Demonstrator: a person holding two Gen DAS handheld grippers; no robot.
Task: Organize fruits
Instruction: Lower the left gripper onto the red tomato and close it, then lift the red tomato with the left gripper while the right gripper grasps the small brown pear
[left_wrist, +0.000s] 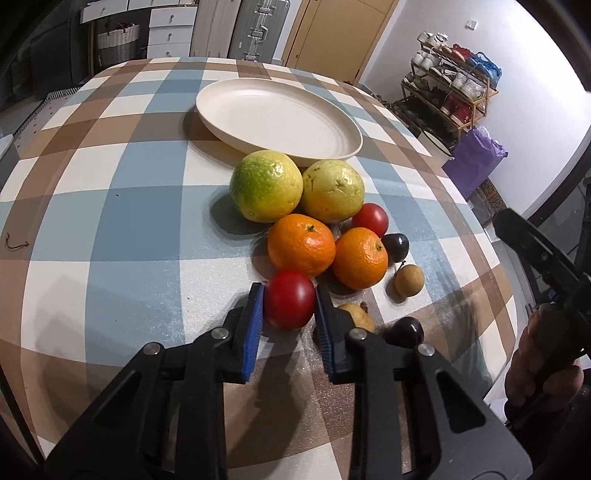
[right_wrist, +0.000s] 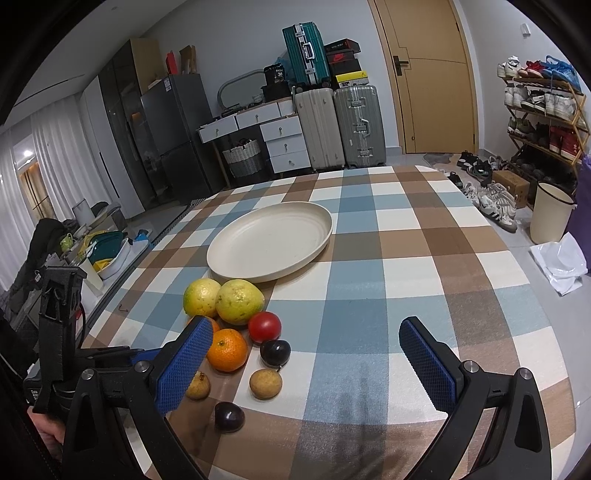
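On the checked blue, brown and white worktop (left_wrist: 110, 229) lies a cream oval plate (left_wrist: 277, 118), touching two yellow-green round citrus fruits (left_wrist: 266, 186) (side by side). The left gripper (left_wrist: 290, 301) has its jaws clenched on a red round tomato (left_wrist: 290, 299) resting just before two oranges (left_wrist: 301, 243); the right gripper (right_wrist: 306, 365) hangs with jaws released over bare cloth.

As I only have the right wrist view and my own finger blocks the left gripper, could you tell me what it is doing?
Observer: The left gripper has its blue pads against both sides of a red tomato, the nearest fruit of the pile.
Operator: Is that tomato off the table?
Observer: It looks to be resting on the checked tablecloth, though I cannot be sure.
Operator: What else does my finger hide?
Observer: A second mandarin, just beyond that tomato and beside the other mandarin.
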